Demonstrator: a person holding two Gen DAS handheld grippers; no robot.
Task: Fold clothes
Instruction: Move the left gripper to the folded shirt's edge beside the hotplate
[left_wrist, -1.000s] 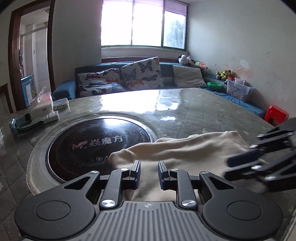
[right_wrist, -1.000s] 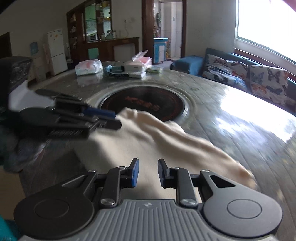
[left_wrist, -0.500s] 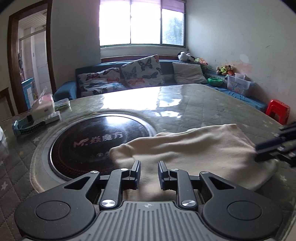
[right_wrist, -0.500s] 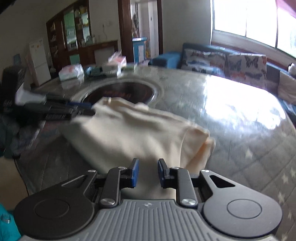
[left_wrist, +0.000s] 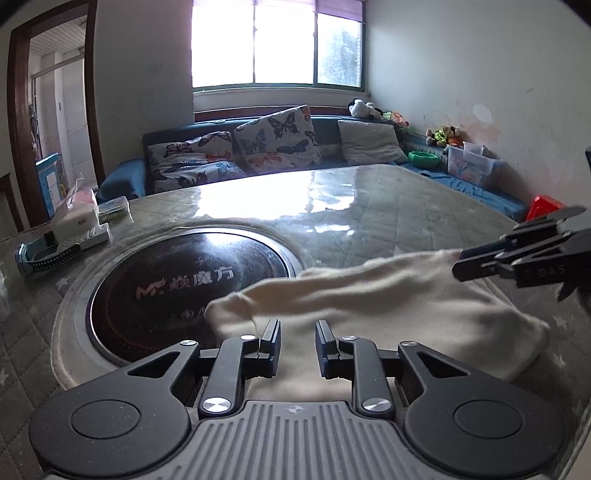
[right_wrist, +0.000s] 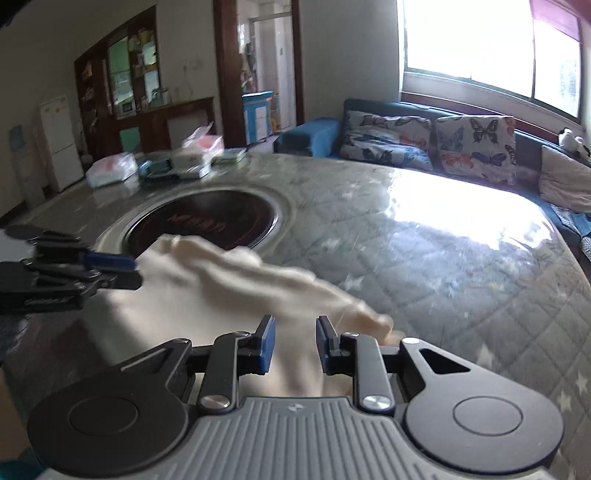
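A cream garment (left_wrist: 388, 306) lies folded on the quilted table (left_wrist: 369, 206), its left end over the black round hob (left_wrist: 184, 280). My left gripper (left_wrist: 297, 328) hovers over the garment's near edge. Its jaws stand a little apart, and cloth shows in the gap beneath them. The right gripper (left_wrist: 461, 260) reaches in from the right above the garment's far right corner. In the right wrist view the right gripper (right_wrist: 293, 325) is also slightly open over the blurred garment (right_wrist: 207, 295). The left gripper (right_wrist: 135, 273) sits at the cloth's left edge.
Tissue packs and small boxes (left_wrist: 77, 218) crowd the table's far left. A blue sofa with butterfly cushions (left_wrist: 273, 136) runs behind the table under the window. A red stool (left_wrist: 543, 206) stands at the right. The hob (right_wrist: 207, 218) is set flush into the table.
The right gripper drew away to the right, then came back above the garment's far right corner, rolling slightly. The garment now lies spread wider. The left gripper hardly moved.
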